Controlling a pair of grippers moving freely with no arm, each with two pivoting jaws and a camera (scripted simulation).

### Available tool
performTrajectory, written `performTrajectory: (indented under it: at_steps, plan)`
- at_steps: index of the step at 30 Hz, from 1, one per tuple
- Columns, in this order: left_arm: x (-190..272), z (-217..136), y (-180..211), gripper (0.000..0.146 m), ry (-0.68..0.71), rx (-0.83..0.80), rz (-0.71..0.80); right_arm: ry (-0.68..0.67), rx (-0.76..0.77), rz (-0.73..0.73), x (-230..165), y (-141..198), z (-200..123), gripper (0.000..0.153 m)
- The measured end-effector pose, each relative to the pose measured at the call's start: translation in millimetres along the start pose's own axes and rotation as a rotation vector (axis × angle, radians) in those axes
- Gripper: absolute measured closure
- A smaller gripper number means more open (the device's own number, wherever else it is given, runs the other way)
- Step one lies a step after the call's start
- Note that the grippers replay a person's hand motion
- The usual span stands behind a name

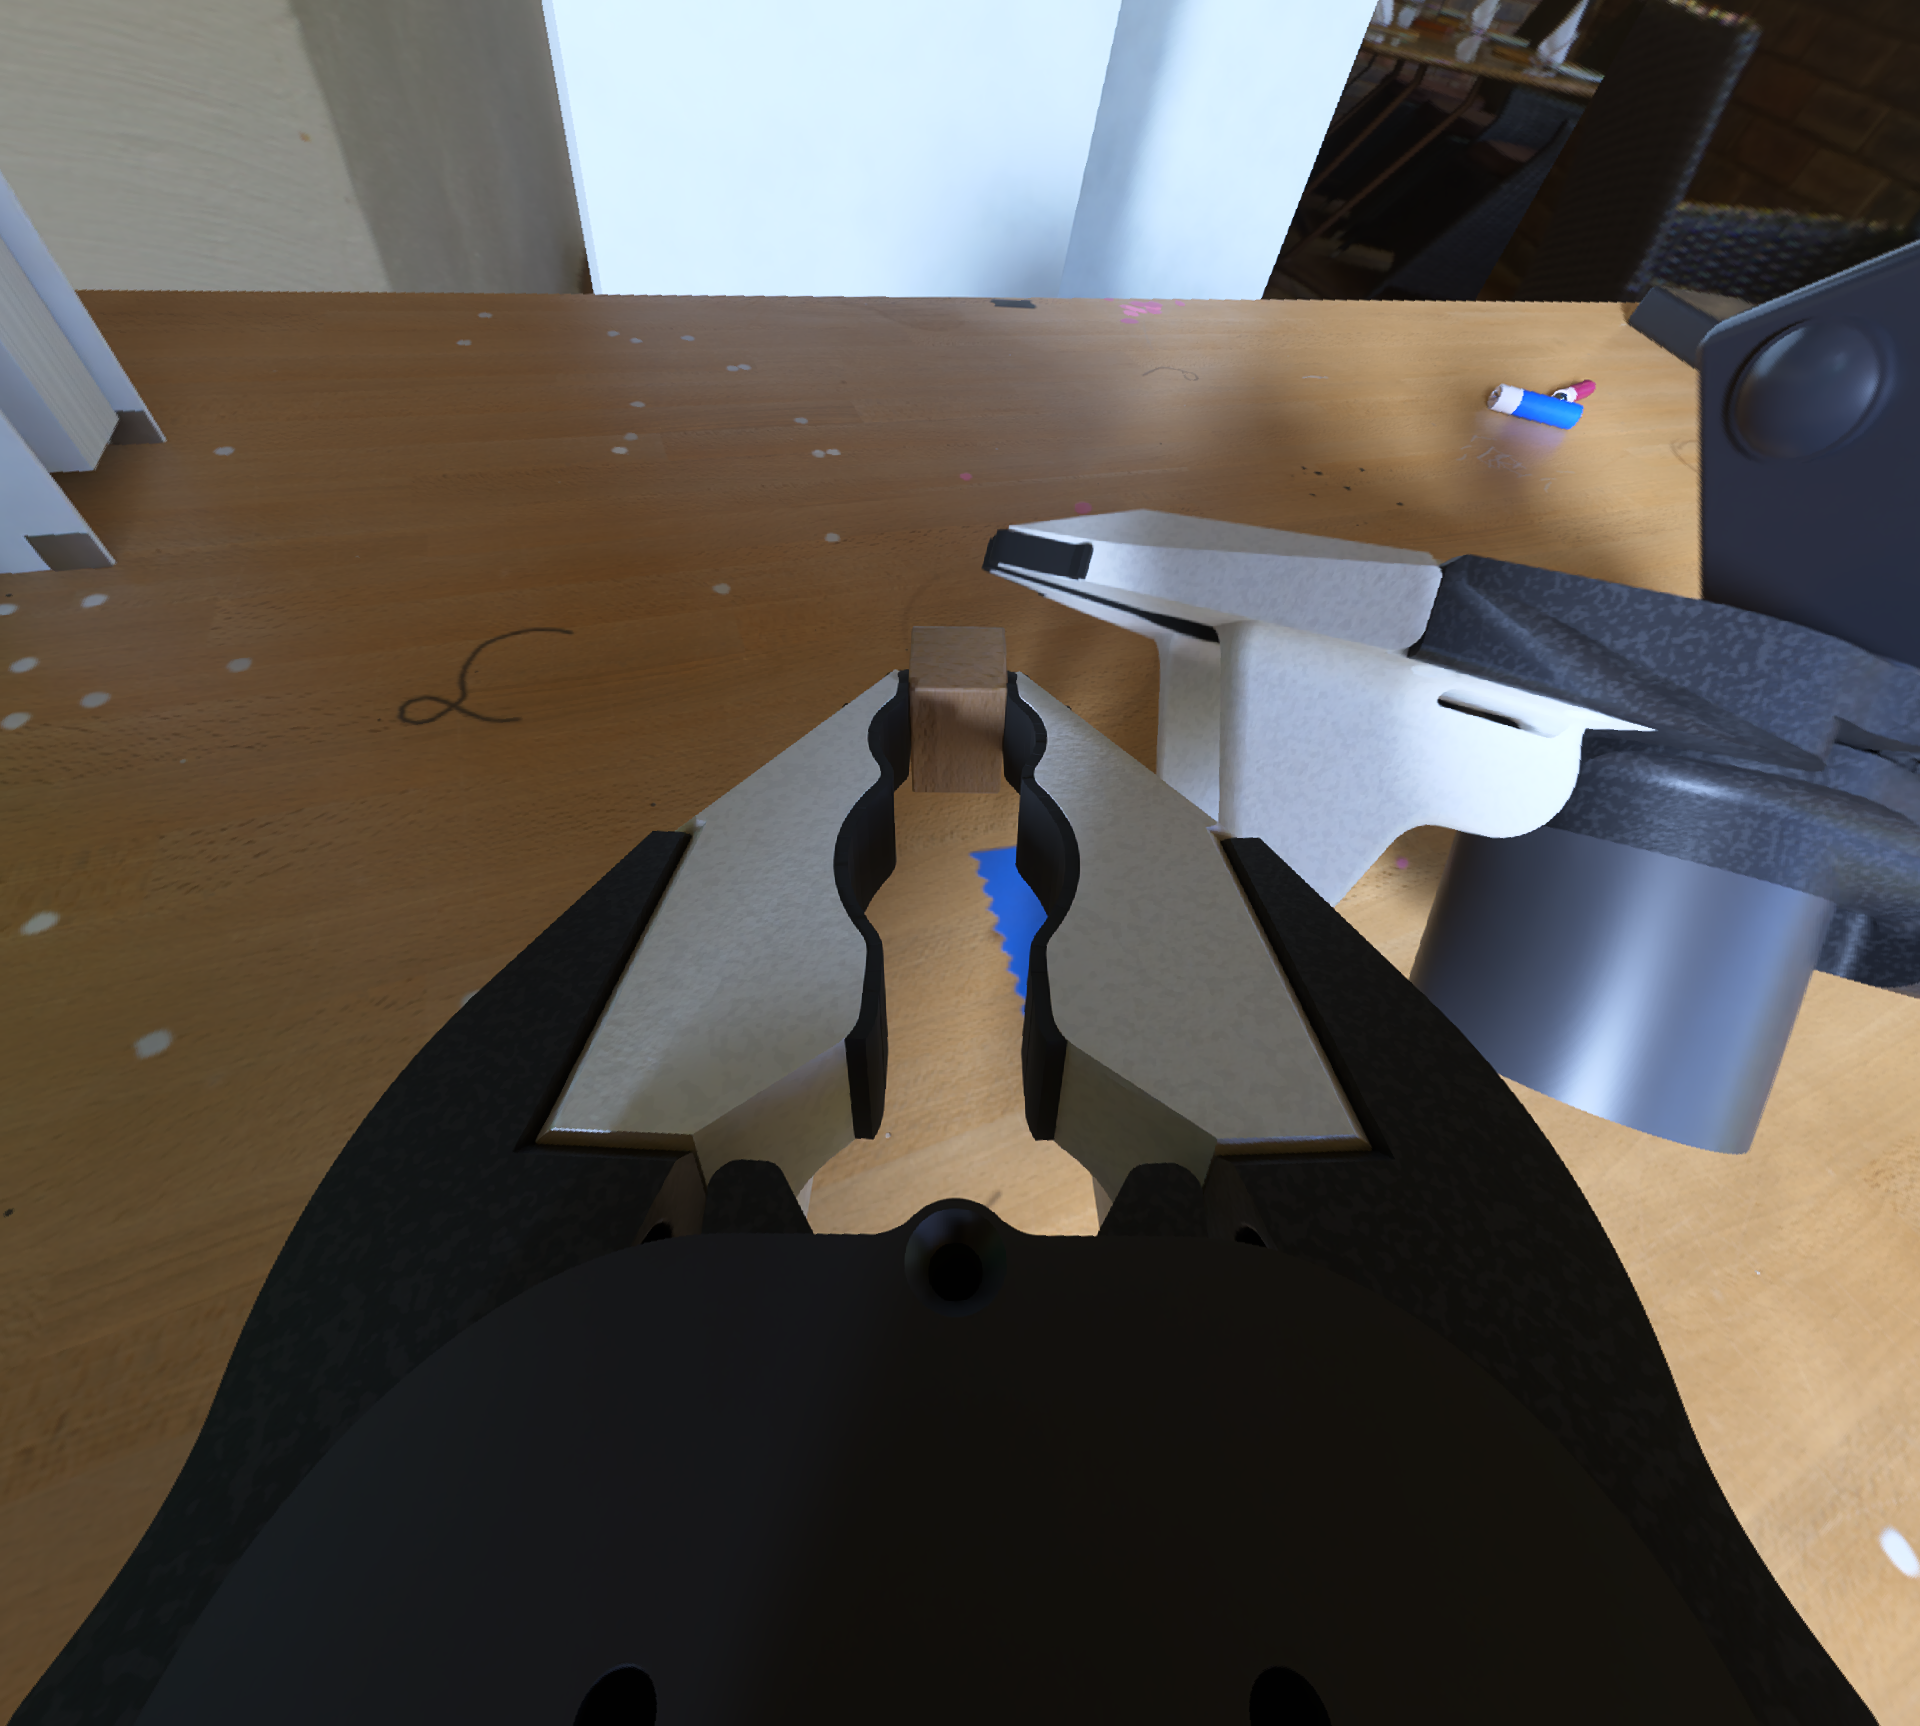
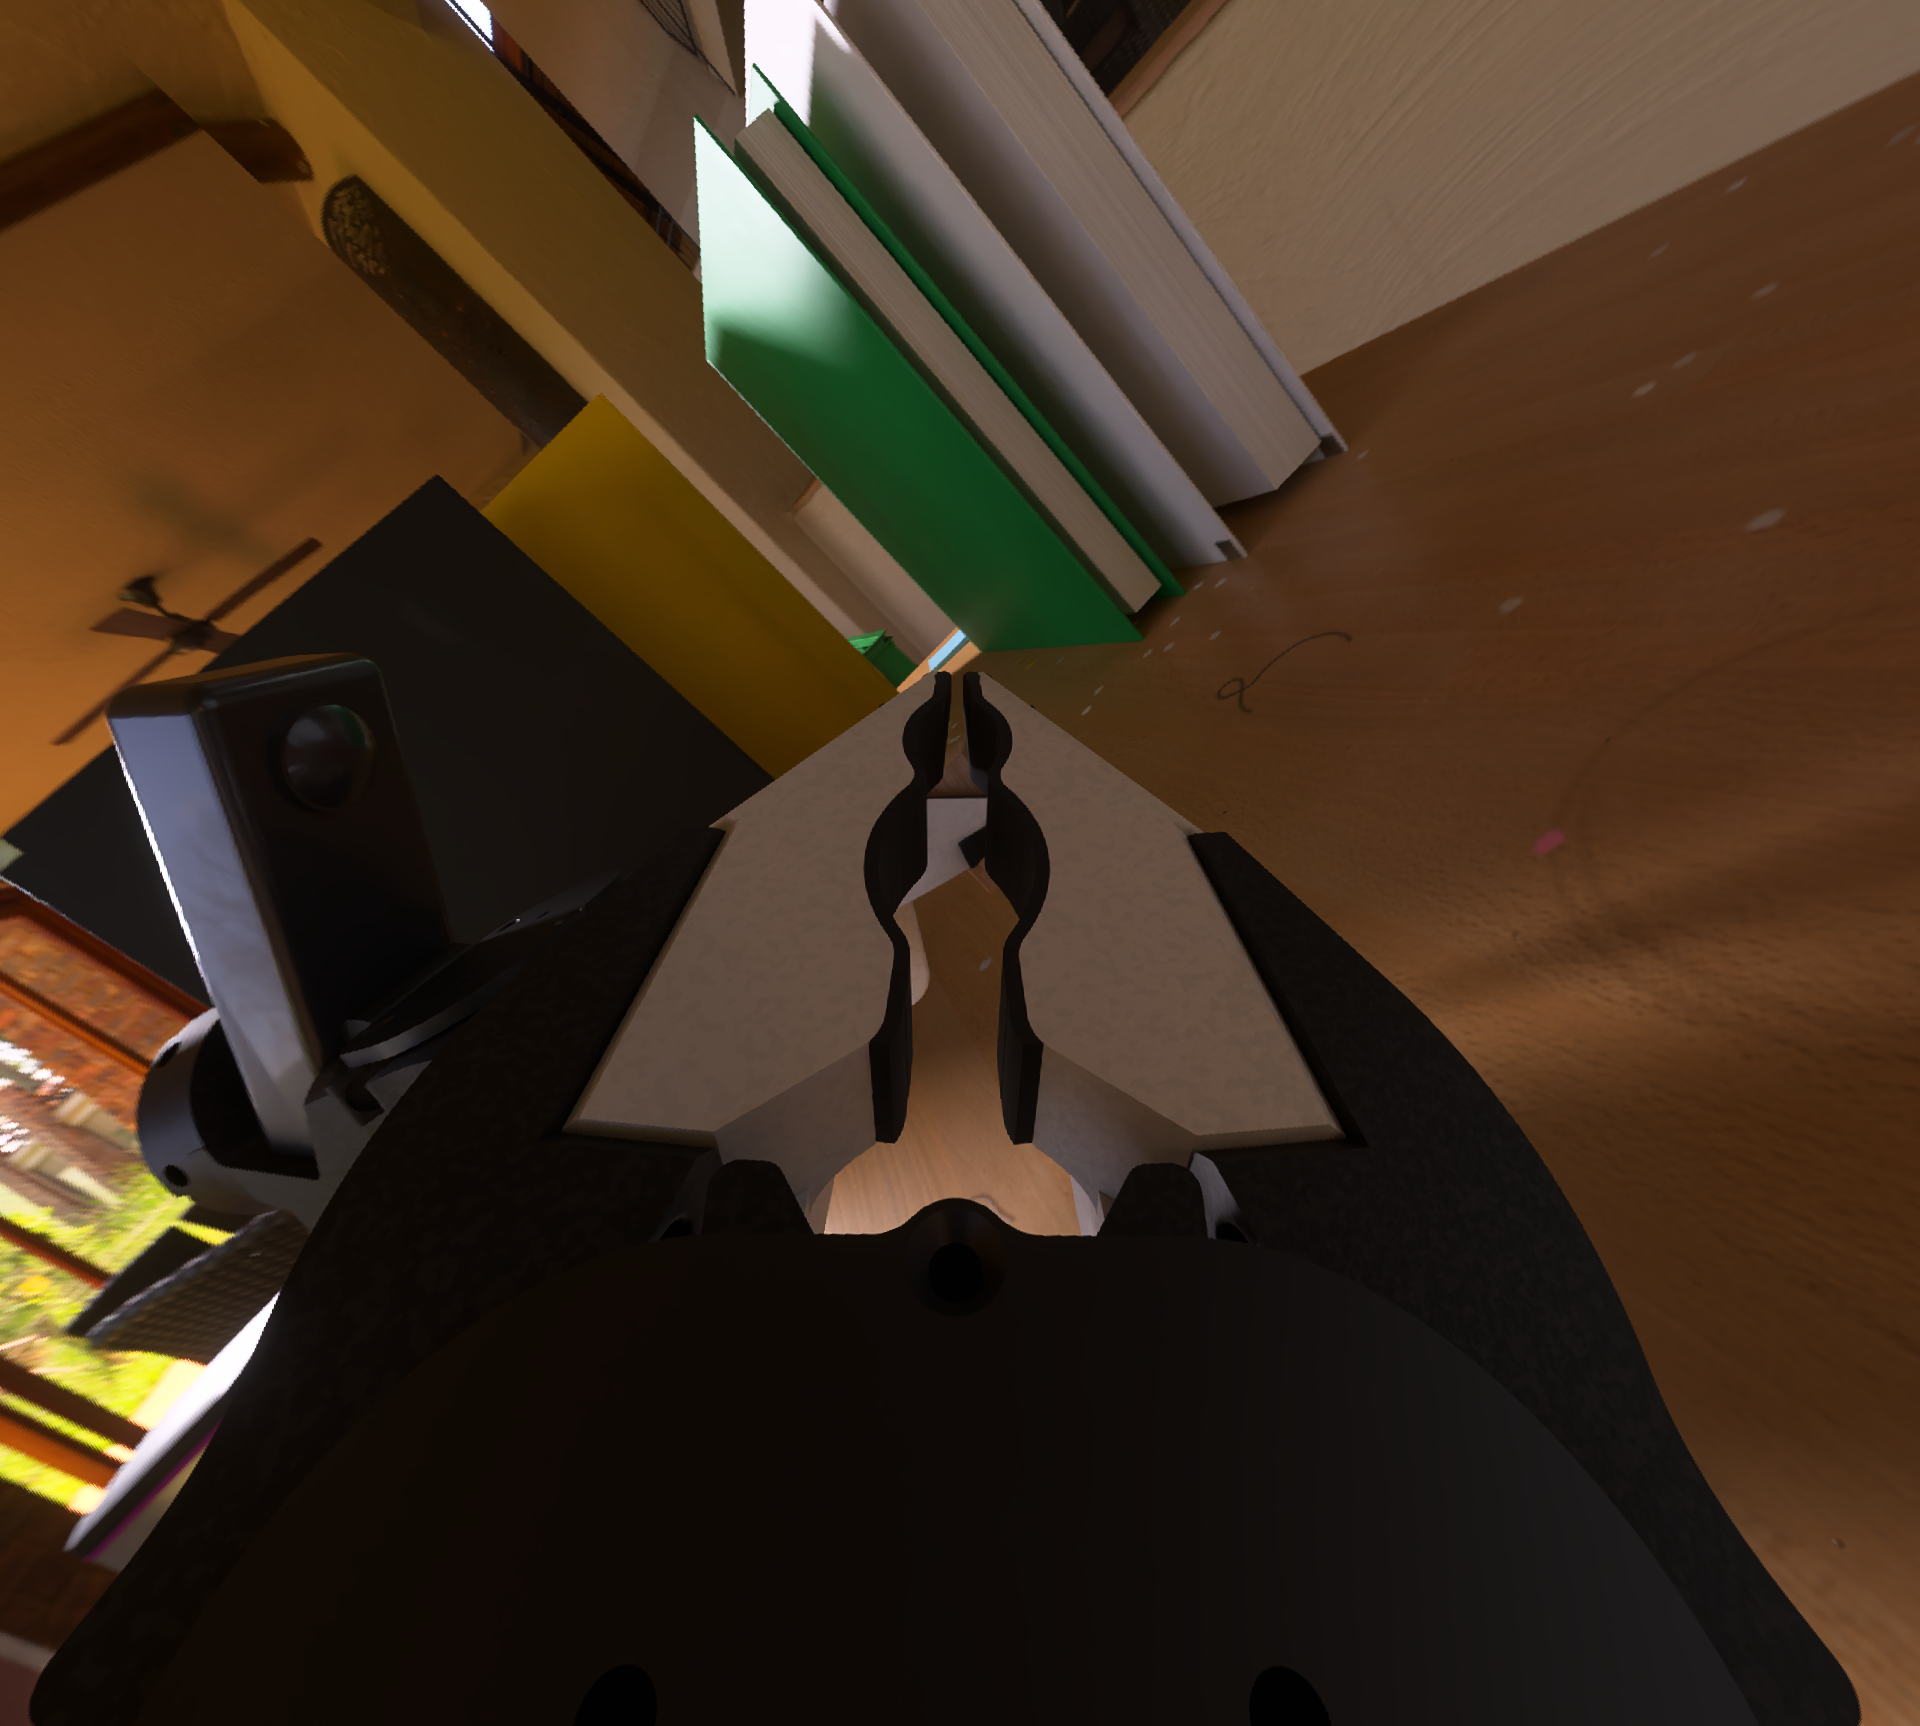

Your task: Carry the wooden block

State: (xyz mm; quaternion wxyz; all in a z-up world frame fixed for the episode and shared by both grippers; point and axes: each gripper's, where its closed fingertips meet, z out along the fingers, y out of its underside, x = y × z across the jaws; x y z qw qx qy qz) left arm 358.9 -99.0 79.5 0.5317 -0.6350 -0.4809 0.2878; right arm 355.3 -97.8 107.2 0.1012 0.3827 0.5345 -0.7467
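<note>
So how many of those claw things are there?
2. The left gripper is nearest in the left wrist view, shut on the block. The right gripper reaches in from the right, shut, with its tips just beyond the block. No others show.

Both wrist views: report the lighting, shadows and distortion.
Left wrist view: bright, even light; a soft shadow crosses the table at right; wide-angle stretch at the edges; the wooden block is sharp. Right wrist view: dimmer, warm, strongly tilted; the green book is half shadowed.
</note>
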Motion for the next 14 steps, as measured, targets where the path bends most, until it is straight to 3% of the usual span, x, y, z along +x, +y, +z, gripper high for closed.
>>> performTrajectory:
  at_steps: [4, 14]
  plan:
    - [0.4, 1.1, 1.1, 0.13, -0.002, -0.004, 0.012, -0.019, -0.015, 0.065, 2.8, 4.0, 0.0, 0.15]
    - [2.5, 1.6, 1.2, 0.13, 0.004, 0.007, 0.016, 0.039, -0.025, 0.022, 6.0, 6.7, -2.2, 0.15]
